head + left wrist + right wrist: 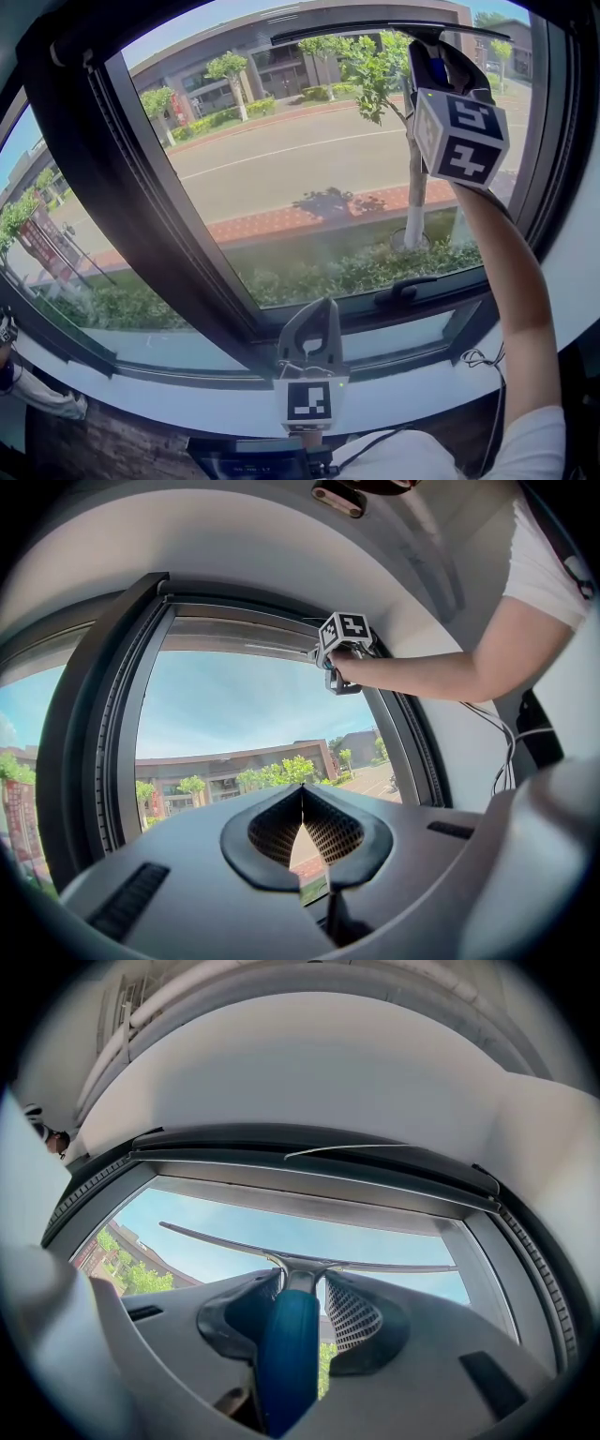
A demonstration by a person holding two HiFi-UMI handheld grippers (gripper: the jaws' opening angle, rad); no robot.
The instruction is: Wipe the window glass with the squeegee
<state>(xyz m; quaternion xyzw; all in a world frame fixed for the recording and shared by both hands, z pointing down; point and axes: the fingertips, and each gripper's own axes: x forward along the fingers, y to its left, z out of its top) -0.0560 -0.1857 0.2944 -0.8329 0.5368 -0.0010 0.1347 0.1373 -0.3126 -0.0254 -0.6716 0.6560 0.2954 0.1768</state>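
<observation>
Head view: reaches high with the right tongs (pixel 433 52), clamped on the blue handle of the squeegee (pixel 356 30), and sets its long, thin blade across the top of the window glass (pixel 309 169), seemingly flat against the pane, inside the dark frame (pixel 141 206). Holds the left tongs (pixel 317 309) low over the white sill (pixel 187 394), near the black latch handle (pixel 403 289), well apart from the work. Left gripper view: shows the left tongs (pixel 303 803) pinched together at the tips on nothing at all, with honeycomb-textured pads (pixel 333 832) meeting above a small gap; catches the right tongs (pixel 342 663) up by the upper frame corner. Right gripper view: confirms a snug squeeze of the right tongs (pixel 314 1283) around the smooth, rounded blue grip of the squeegee (pixel 291 1354), below a pale metal neck and a slim dark bar. Best done, judging from here, by squaring the blade to the frame, pressing evenly along its whole length and drawing straight down in one unbroken pull, then overlapping the next pass; likely to streak if tilted or lifted midway. Hard, slick, clear glass throughout; matte grey moulded plastic on both tongs; printed square markers on each cube (pixel 459 136).
</observation>
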